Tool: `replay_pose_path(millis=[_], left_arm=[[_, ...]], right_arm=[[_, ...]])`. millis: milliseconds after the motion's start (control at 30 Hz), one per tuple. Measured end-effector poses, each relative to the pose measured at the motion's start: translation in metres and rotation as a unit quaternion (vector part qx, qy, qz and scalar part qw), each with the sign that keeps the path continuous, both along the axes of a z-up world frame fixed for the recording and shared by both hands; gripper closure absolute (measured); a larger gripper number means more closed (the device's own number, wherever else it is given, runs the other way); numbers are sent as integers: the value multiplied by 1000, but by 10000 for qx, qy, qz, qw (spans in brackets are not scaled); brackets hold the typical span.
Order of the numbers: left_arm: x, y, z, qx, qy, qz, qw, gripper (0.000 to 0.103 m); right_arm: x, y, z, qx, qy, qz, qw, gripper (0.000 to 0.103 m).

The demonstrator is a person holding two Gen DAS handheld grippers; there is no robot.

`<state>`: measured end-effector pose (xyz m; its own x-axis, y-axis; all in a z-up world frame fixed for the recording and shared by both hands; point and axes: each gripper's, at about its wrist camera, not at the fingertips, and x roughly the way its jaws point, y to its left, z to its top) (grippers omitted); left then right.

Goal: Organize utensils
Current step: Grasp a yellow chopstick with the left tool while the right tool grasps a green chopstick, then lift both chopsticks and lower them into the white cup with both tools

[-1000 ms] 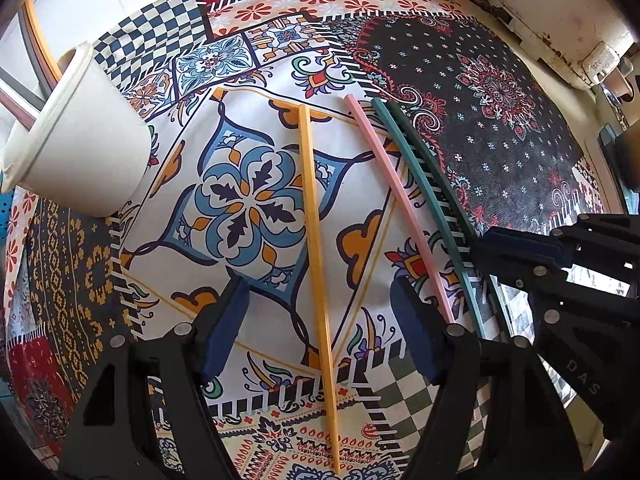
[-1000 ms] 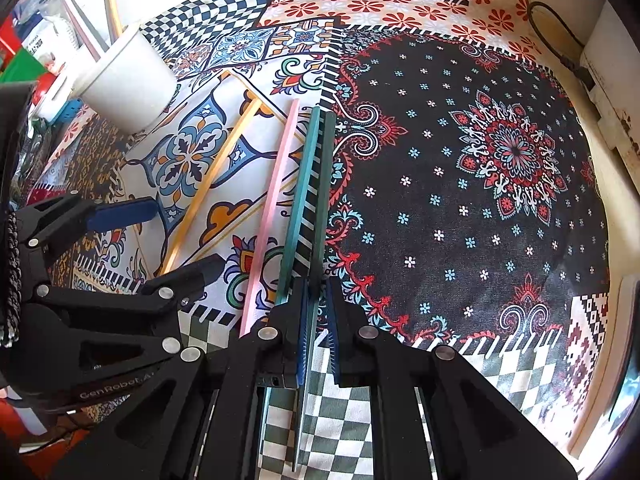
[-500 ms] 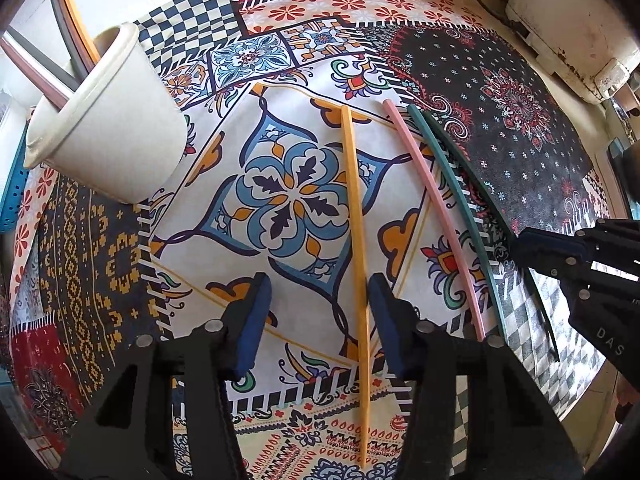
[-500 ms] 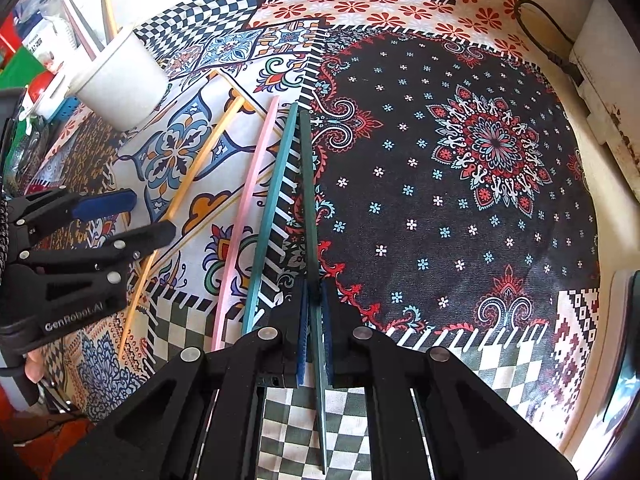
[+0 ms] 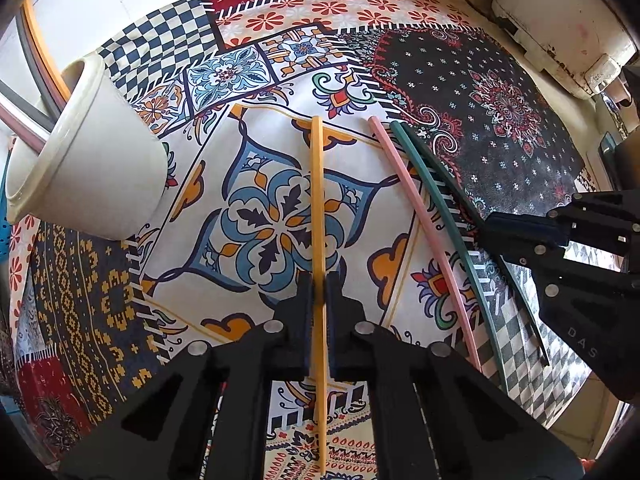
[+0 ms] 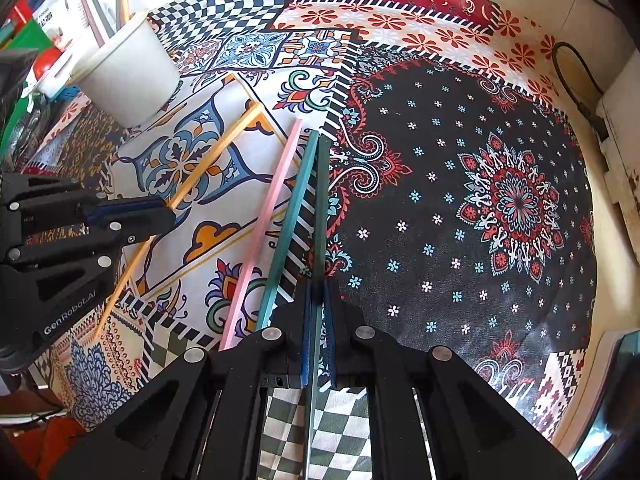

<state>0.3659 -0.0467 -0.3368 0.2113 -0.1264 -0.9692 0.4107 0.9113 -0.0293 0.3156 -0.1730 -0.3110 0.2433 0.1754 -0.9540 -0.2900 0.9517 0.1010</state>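
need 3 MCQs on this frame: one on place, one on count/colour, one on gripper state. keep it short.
1. Where is the white cup?
A. left of the sticks
B. right of the sticks
C. between the grippers

2. How many sticks lie on the cloth?
A. two
B. four
C. six

3. The left gripper is:
A. wide open
B. shut on the yellow stick
C. out of view

A: the cup sits at the left edge.
B: yellow, pink, teal, dark green.
B: its fingers press both sides of the yellow stick.
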Motion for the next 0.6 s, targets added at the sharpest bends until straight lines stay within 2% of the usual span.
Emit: replay_pose_path(millis=[167, 267, 600], left_arm=[[2, 6, 3, -101, 23, 181, 9998, 99], [0, 15, 15, -234, -61, 332, 9992, 99], [-14, 41, 71, -429, -858, 780, 9923, 99]], right_arm=[[-1, 2, 2, 98, -20, -122, 9999, 98], [0, -2, 8, 231, -88, -221, 9995, 98], [3, -5, 52, 558, -639, -243, 9961, 98]])
